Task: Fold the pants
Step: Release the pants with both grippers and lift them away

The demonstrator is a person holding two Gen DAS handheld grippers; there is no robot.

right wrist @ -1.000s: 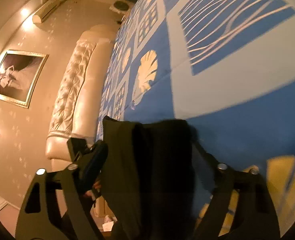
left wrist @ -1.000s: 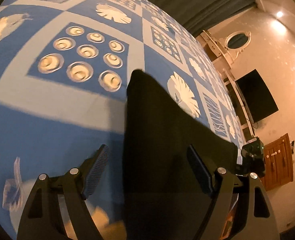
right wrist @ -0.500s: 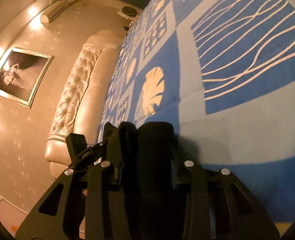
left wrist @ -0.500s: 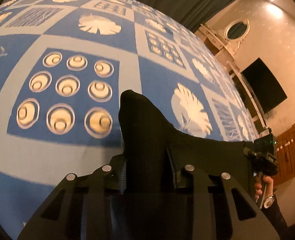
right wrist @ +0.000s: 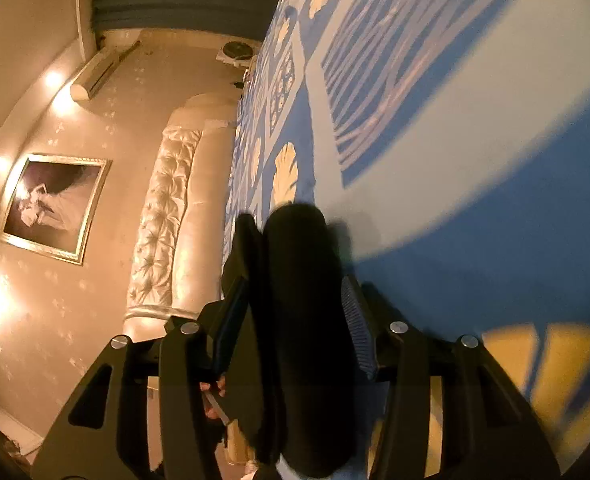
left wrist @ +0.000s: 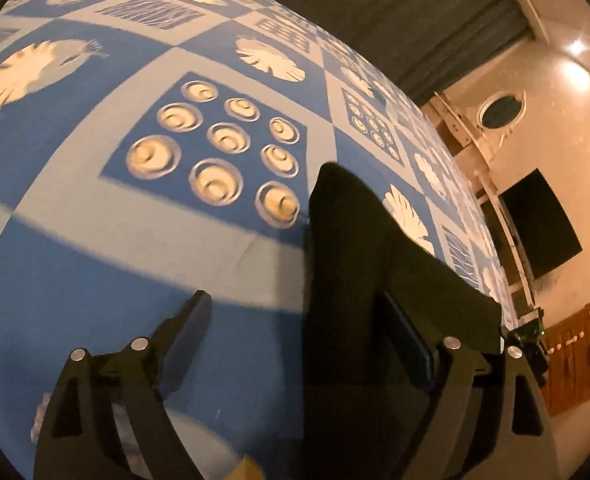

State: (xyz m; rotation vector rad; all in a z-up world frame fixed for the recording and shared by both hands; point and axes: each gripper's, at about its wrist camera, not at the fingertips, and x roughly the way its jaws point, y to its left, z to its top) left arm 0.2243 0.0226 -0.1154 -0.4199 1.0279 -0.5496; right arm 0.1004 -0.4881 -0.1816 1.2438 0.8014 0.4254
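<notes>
On the patterned bed (left wrist: 95, 300), both grippers' jaws have just been opening off the black pants (left wrist: 359, 280) — left gripper (left wrist: 307, 336) spread, right gripper (right wrist: 295, 316) half-spread — best withdrawn straight back, sparing the fold.

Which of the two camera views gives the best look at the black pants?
The left wrist view. There the black fabric pants spread across the blue patterned bedspread, showing a long folded edge. The right wrist view shows only a narrow bunched roll close to the lens, hiding the rest.
</notes>
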